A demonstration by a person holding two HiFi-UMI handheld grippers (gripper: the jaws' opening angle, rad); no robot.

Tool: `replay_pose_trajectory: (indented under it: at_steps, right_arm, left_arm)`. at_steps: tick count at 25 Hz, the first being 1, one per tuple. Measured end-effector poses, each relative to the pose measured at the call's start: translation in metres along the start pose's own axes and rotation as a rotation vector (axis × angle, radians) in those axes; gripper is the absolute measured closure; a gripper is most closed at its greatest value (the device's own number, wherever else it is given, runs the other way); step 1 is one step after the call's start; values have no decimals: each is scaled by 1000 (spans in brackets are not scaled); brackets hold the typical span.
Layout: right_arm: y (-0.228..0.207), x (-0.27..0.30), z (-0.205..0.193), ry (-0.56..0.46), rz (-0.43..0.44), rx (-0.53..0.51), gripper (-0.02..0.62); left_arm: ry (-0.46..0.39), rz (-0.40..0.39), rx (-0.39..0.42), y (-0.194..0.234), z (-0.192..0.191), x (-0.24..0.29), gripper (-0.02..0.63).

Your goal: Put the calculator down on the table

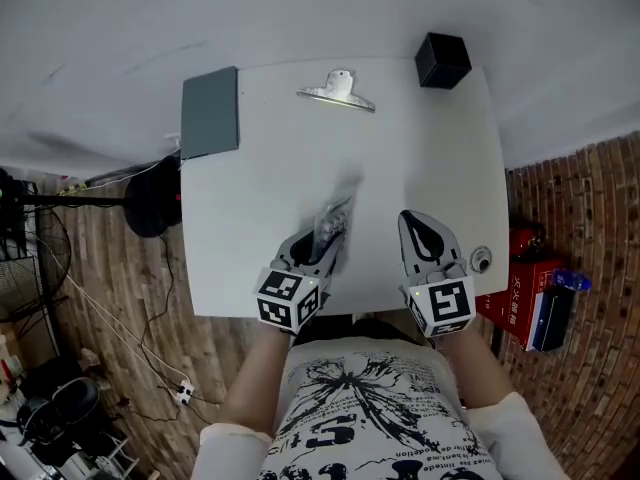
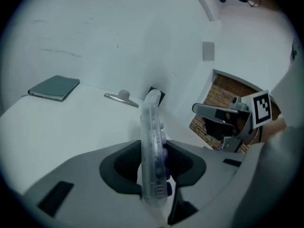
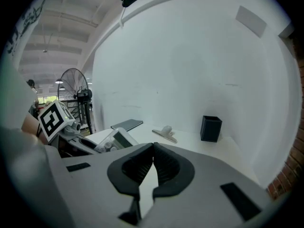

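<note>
A translucent calculator with purple keys stands on edge between the jaws of my left gripper, just above the near middle of the white table. In the left gripper view the calculator runs upright between the dark pads, which press on both its sides. My right gripper hovers to the right of it, shut and with nothing in it. In the right gripper view its jaws meet, and the calculator shows at the left.
A grey notebook lies at the table's far left corner, a metal clip at the far middle, a black box at the far right corner. A small silver round thing sits near the right edge. A fan base and cables lie on the floor to the left.
</note>
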State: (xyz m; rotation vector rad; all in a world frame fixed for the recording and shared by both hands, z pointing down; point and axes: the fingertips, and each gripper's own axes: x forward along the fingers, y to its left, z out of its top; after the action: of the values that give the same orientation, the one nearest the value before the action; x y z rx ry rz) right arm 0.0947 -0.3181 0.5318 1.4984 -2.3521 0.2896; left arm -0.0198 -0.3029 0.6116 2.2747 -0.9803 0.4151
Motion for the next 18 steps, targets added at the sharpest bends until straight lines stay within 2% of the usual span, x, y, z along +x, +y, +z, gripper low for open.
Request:
replay_pose_trajectory:
  at_steps: [5, 9, 12, 18]
  right_arm:
    - [-4, 13, -11, 31, -9, 19, 580]
    - [-4, 22, -14, 42, -10, 29, 580]
    - [-5, 27, -14, 47, -20, 32, 580]
    - [-9, 41, -13, 57, -30, 56, 580]
  left_arm:
    - [18, 0, -109, 13, 2, 10, 455]
    - [35, 51, -131, 29, 4, 16, 436]
    - [48, 56, -148, 35, 5, 17, 430]
    - [73, 78, -131, 49, 1, 16, 403]
